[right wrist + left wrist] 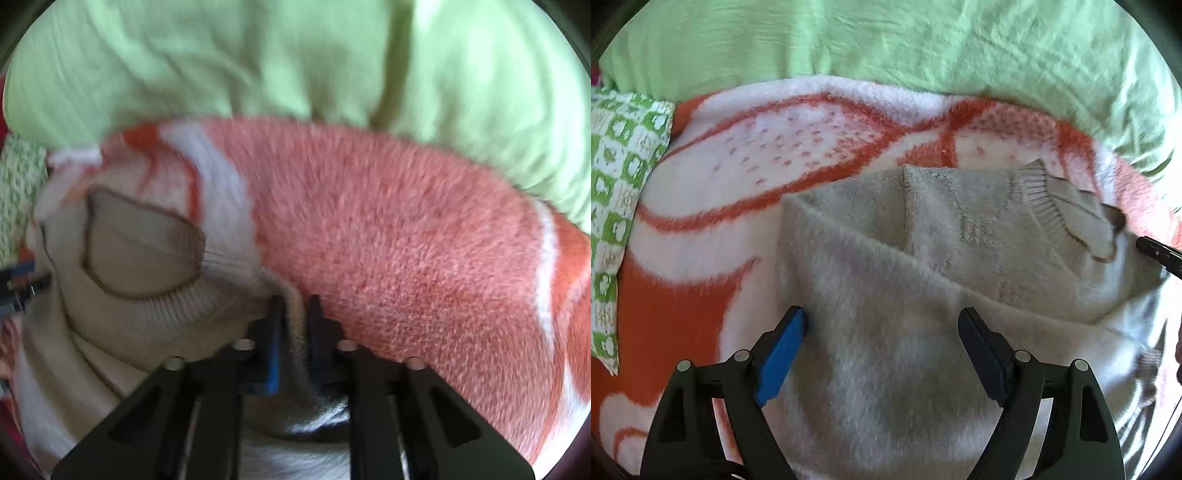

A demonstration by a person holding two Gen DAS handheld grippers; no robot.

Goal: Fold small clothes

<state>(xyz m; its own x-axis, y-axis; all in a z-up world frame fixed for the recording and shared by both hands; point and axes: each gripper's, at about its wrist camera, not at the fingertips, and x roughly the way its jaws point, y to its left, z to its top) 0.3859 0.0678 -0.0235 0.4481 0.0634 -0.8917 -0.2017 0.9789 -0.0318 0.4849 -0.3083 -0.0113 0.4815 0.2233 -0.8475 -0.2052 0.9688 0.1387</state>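
A small beige fuzzy sweater (886,266) lies on an orange-and-white fleece blanket (738,177), its ribbed collar (1045,199) to the right. My left gripper (882,321) is open and empty, its fingers spread just above the sweater's body. My right gripper (295,306) is shut on the sweater (147,295) close to its ribbed collar (144,251). The right gripper's tip shows at the right edge of the left wrist view (1160,254).
A green sheet (905,40) covers the far side of the bed, also in the right wrist view (295,59). A green-and-white patterned pillow (617,206) lies at the left. The blanket (406,240) spreads to the right of the sweater.
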